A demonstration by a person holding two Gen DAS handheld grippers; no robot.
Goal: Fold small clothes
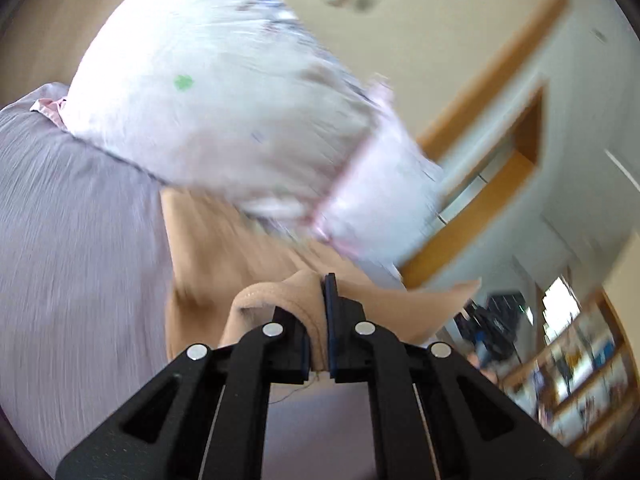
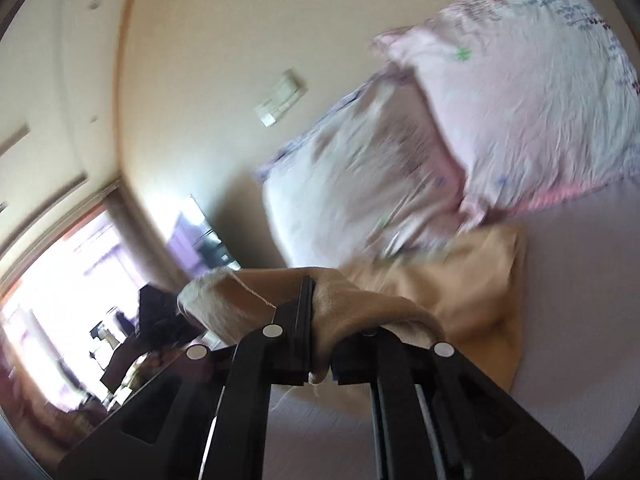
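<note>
A tan garment [image 1: 224, 240] lies partly on the lilac bed sheet [image 1: 72, 240], with one end lifted. My left gripper [image 1: 318, 292] is shut on a bunched edge of the tan garment, which wraps over its left finger. My right gripper [image 2: 314, 292] is shut on another edge of the same tan garment [image 2: 460, 280], which drapes over its right finger and trails back onto the lilac sheet [image 2: 580, 300]. Both views are blurred by motion.
Two pale pink floral pillows [image 1: 224, 80] [image 2: 532, 112] lie at the head of the bed, just behind the garment. A beige wall [image 2: 220, 60], a bright window [image 2: 60, 280] and wooden shelves [image 1: 580, 380] lie beyond the bed.
</note>
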